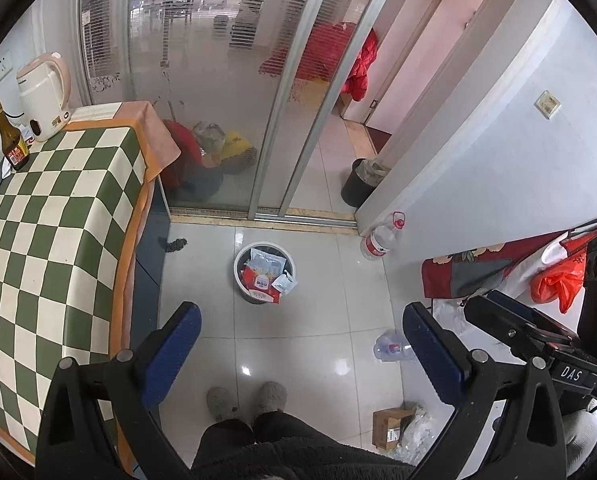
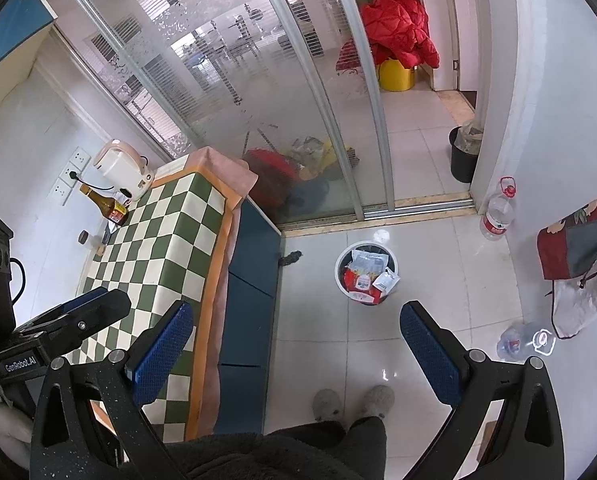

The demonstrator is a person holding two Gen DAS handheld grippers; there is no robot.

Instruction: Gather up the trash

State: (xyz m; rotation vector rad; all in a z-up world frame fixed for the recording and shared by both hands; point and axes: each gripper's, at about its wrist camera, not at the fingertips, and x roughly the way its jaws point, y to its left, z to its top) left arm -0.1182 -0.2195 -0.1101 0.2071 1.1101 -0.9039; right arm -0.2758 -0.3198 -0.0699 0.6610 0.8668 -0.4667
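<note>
A small white-rimmed trash bin [image 1: 237, 264] stands on the tiled floor, filled with red and white wrappers [image 1: 263, 276]; it also shows in the right wrist view [image 2: 339, 272]. My left gripper [image 1: 300, 320] is open and empty, held high above the floor in front of the bin. My right gripper [image 2: 296, 320] is open and empty, also high, near the table's edge. A crushed clear bottle [image 1: 392, 347] lies on the floor at the right [image 2: 516, 340]. A cardboard box [image 1: 390, 426] with clear plastic lies near my feet.
A table with a green-checked cloth [image 1: 50, 240] stands at left, holding a kettle [image 1: 44, 96] and a brown bottle [image 1: 12, 140]. A large water bottle [image 1: 380, 238] stands by the wall. A black bin [image 1: 356, 184] sits beyond the glass sliding door [image 1: 218, 100]. An orange bag [image 1: 558, 280] hangs at right.
</note>
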